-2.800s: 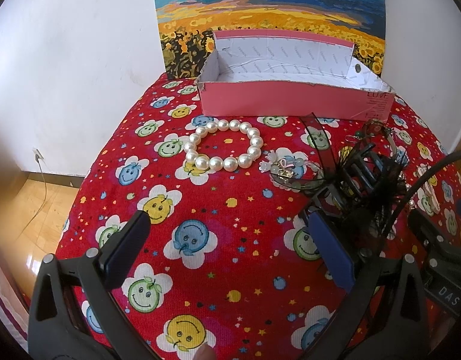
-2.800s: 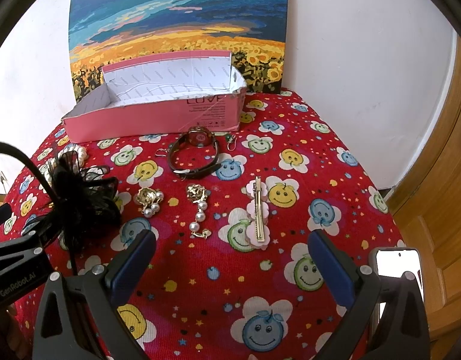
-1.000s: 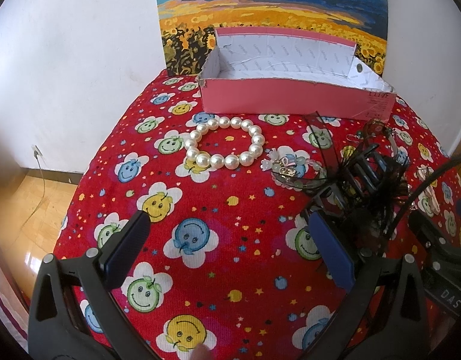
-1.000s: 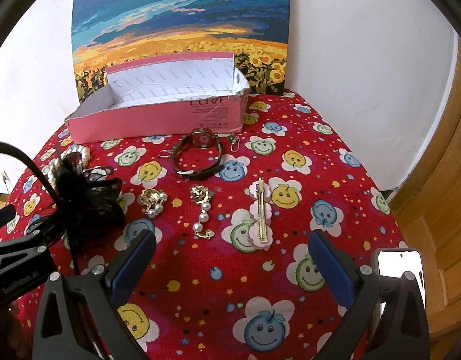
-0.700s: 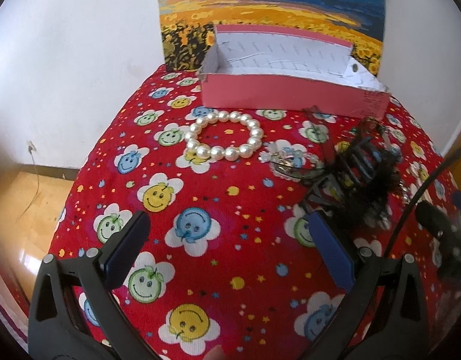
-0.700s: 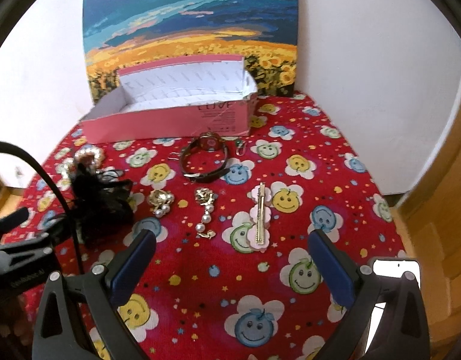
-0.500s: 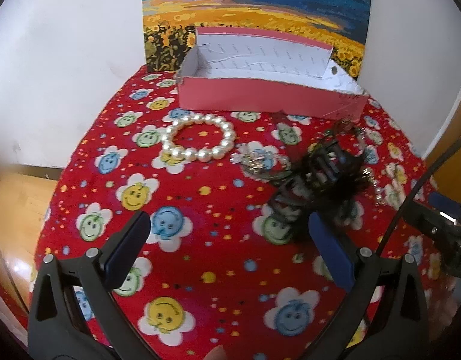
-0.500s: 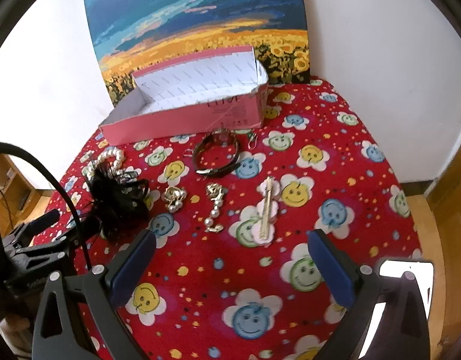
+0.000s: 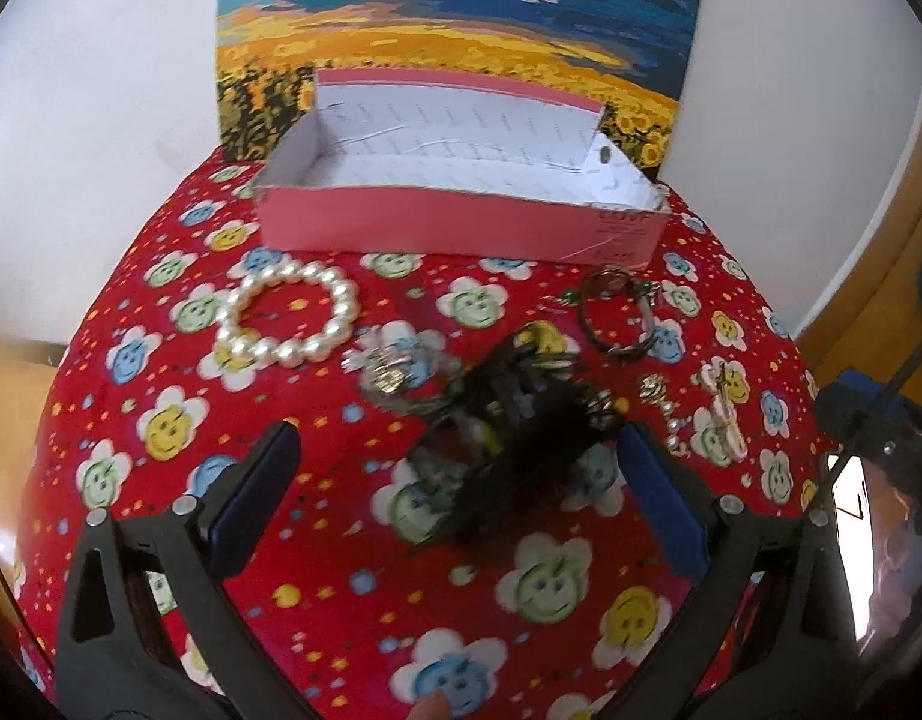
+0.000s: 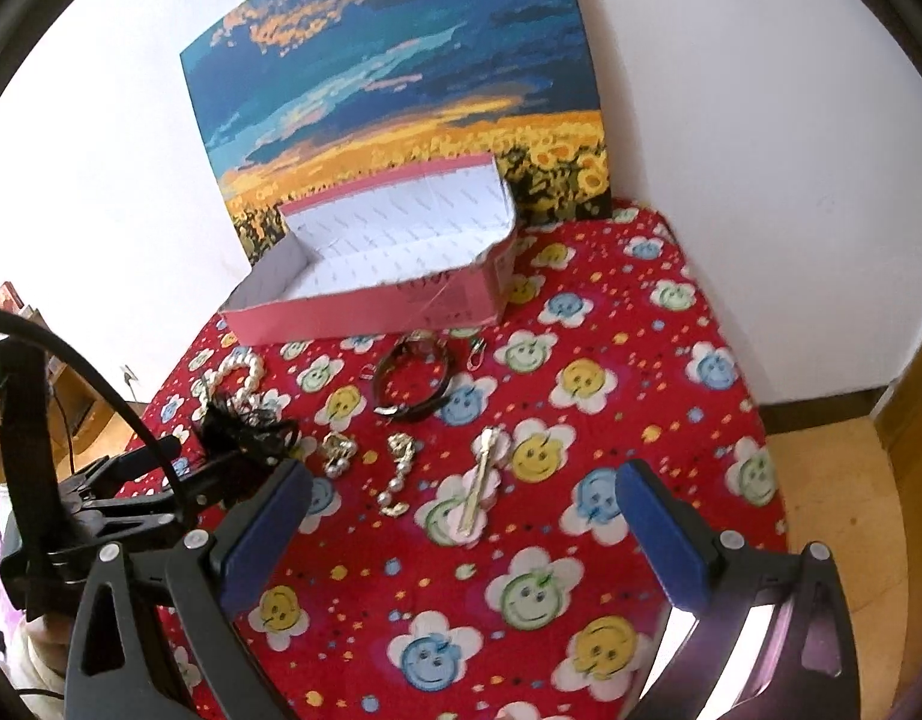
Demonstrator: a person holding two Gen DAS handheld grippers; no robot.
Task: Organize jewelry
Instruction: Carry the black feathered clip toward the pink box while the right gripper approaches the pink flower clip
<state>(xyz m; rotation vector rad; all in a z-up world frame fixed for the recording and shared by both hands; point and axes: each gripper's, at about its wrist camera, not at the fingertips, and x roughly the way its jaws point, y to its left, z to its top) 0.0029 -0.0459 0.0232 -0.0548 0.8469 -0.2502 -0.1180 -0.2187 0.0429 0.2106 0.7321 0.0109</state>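
Left gripper (image 9: 455,483): jaws spread wide, nothing held. Its blue-padded fingers (image 9: 254,495) stand above the red smiley-print tablecloth (image 9: 317,588). The black lace hair claw (image 9: 509,426) lies on the cloth between the two fingers, nearer the right-hand one; the picture is blurred here, so contact cannot be judged.

Right gripper (image 10: 461,525): jaws likewise spread wide, nothing held. It hovers over the near part of the cloth. The left gripper shows at the left edge of the right wrist view, close to the hair claw.

Items on the cloth, from the grippers outward:
- Gold hair pin (image 10: 480,487), lying on a printed flower ahead of the right gripper
- Pearl drop earring (image 10: 398,474), just left of the pin
- Gold cluster earring (image 10: 336,453), left of the drop earring
- Small silver trinket (image 9: 395,369), just beyond the hair claw in the left wrist view; detail too blurred to name
- Pearl bracelet (image 9: 287,321), closed in a ring, left of the trinket
- Dark strap watch (image 10: 414,381), curled in a loop, just before the box

Pink box (image 9: 461,228): open at the top, white lining, nothing visible inside. It stands at the far edge of the table, directly before a sunflower-field painting (image 10: 401,102) propped against the white wall
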